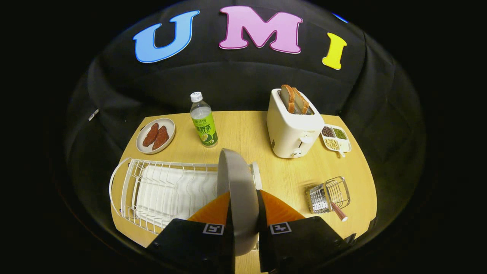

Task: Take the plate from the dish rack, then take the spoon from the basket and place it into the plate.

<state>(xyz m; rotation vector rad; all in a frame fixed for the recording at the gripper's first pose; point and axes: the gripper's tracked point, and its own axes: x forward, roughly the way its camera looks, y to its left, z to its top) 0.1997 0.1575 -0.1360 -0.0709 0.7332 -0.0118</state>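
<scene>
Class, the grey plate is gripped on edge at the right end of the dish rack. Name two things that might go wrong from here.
1. The gripper is shut on the grey plate by its rim, so it may pivot or slip out of the jaws.
2. The plate sits at the white dish rack, so swinging it sideways may catch the wires.

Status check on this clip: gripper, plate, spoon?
Gripper shut on plate, held on edge over the dish rack. Spoon in basket, to the right. Table ahead open between bottle and toaster.
</scene>
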